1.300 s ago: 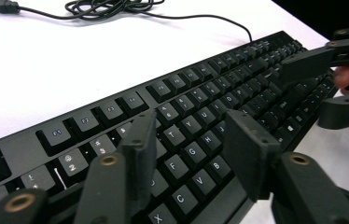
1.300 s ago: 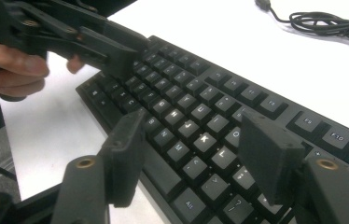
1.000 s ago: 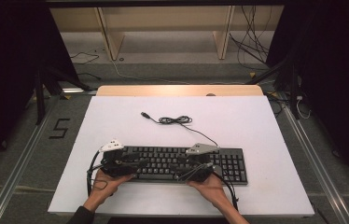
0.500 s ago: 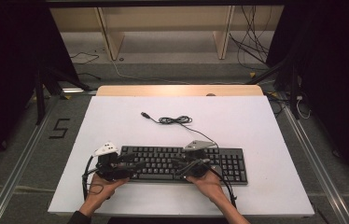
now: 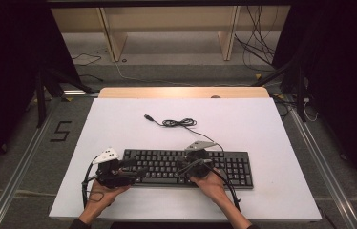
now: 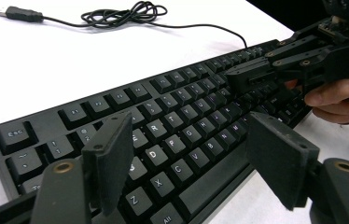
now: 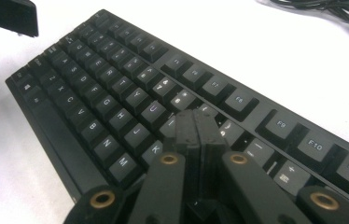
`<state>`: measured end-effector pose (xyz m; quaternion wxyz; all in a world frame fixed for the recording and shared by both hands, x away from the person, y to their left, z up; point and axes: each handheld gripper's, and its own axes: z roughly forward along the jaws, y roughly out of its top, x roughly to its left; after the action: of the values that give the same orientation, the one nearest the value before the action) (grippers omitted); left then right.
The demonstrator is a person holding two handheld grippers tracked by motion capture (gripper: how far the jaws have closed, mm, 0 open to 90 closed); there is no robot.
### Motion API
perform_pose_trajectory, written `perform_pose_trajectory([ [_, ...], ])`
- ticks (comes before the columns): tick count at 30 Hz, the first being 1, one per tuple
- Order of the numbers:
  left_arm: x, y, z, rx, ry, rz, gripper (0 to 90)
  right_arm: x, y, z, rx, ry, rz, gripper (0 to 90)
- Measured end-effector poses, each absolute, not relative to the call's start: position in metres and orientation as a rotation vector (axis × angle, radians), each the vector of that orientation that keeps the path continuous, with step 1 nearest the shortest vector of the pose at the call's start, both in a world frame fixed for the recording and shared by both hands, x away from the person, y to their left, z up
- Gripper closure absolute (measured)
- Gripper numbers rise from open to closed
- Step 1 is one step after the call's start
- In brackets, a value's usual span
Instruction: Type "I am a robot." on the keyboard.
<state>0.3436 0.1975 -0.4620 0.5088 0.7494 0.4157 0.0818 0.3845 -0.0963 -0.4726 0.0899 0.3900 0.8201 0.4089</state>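
Observation:
A black keyboard [image 5: 224, 167] lies flat near the front of the white table, and its thin cable [image 5: 179, 123] coils behind it and ends in a USB plug [image 5: 148, 117]. My left gripper [image 5: 136, 170] hovers at the keyboard's left end. In the left gripper view it [image 6: 189, 122] is open over the letter keys [image 6: 163, 121]; its jaws have just been opening, with nothing gripped. My right gripper [image 5: 186, 168] is over the middle keys. In the right gripper view it [image 7: 198, 119] is shut, tips together just above the keys [image 7: 116, 93]; its jaws have just been closing on nothing.
The white table top [image 5: 262, 129] has a wooden strip [image 5: 181, 92] along its far edge. Beyond it stand wooden shelf legs [image 5: 112, 38] and loose floor cables [image 5: 257, 52]. A "5" mark [image 5: 62, 131] is on the floor at left. Dark curtains flank both sides.
Both hands have drifted very slightly left over the keyboard. The keyboard and its cable have stayed put.

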Motion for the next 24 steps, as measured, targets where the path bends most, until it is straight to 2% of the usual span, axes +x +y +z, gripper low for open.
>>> perform_pose_trajectory([
  [24,0.3387,0.2061,-0.4627,1.788,1.021,0.214,30.1,0.3901,-0.0918,-0.4796,1.205,2.444,1.18,90.0],
])
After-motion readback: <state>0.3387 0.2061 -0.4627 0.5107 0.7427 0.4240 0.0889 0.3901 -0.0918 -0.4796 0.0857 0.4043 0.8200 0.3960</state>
